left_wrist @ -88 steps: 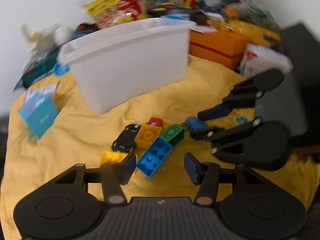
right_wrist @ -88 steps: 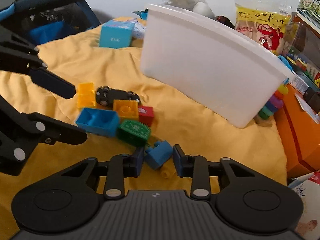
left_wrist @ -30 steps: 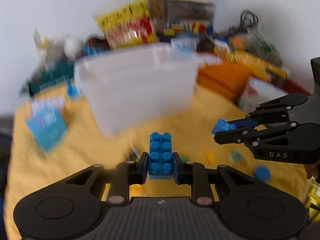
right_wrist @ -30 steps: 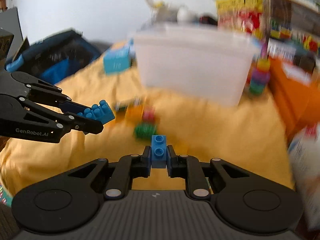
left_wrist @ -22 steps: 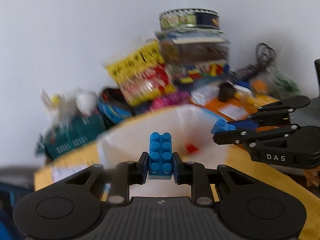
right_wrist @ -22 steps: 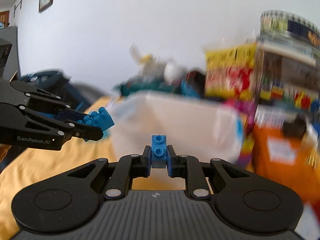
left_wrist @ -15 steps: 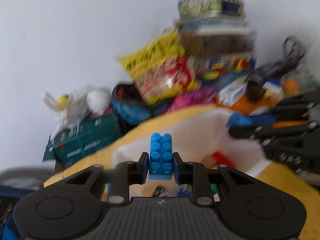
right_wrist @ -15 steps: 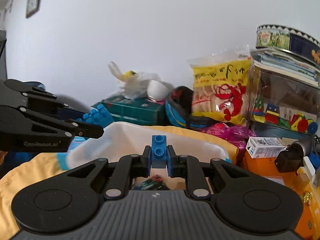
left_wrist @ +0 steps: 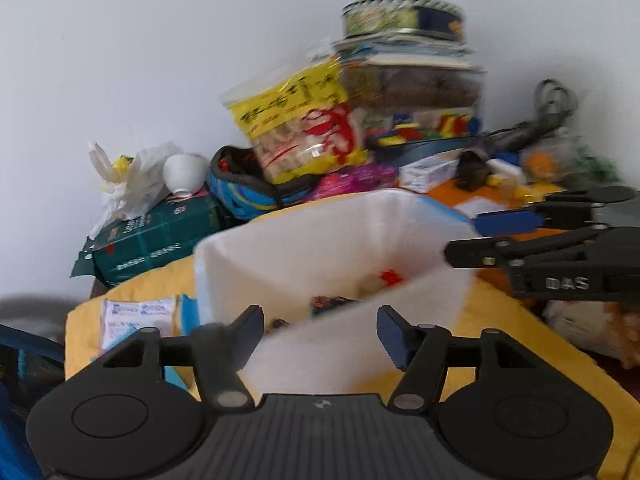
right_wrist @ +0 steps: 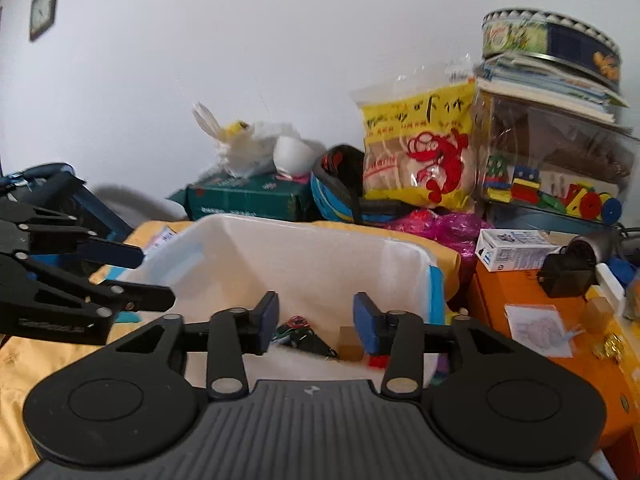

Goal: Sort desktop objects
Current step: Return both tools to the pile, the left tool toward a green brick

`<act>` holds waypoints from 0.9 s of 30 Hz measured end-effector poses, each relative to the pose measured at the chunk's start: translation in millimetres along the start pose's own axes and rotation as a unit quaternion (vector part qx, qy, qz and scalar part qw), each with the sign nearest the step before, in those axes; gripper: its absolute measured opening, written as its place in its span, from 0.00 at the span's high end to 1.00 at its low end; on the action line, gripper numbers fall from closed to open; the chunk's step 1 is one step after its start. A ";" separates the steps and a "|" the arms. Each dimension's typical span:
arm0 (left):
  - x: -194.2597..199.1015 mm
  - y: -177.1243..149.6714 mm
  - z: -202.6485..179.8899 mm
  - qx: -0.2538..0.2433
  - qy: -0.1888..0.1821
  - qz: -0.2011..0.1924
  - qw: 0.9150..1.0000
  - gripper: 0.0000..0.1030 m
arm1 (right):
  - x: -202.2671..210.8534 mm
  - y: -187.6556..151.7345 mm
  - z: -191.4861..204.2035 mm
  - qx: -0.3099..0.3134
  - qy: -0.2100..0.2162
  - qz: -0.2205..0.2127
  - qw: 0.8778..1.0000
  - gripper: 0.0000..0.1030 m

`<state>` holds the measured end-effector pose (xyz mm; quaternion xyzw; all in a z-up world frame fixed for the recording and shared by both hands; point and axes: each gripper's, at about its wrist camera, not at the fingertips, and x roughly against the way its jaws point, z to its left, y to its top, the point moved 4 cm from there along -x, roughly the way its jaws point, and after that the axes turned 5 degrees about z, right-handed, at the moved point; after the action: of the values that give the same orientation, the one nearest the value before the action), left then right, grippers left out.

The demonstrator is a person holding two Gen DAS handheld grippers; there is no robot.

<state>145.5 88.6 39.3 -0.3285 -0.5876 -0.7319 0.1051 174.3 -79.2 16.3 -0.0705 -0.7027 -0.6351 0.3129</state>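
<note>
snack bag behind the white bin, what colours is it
The snack bag is yellow and clear with a red lobster print, sharpest in the right wrist view.

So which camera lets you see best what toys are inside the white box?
The right wrist view. It looks down into the white box in sharp focus, showing a wooden block, a red piece and a dark tangle of toys. The left wrist view shows the box blurred, with only a red speck and dark bits inside.

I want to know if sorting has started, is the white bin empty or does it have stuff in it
Not empty. The white bin holds several small pieces on its floor, including a red piece and a tan block.
</note>
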 end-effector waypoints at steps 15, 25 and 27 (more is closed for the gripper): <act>8.3 -144.3 -45.3 0.036 -0.034 0.120 0.992 0.34 | 22.2 -101.6 56.7 0.043 0.046 0.084 0.995 0.41; 12.3 -181.8 -53.4 0.056 -0.045 0.153 0.986 0.35 | 15.9 -171.2 90.7 0.083 0.061 0.177 0.979 0.50; 14.9 -180.9 -50.6 0.053 -0.038 0.145 0.987 0.37 | 18.6 -169.0 91.0 0.079 0.057 0.163 0.982 0.56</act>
<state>18.3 97.0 -99.6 -0.4320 -0.5754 -0.6634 0.2052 43.8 -30.4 -116.9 -0.1229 -0.7105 -0.5210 0.4568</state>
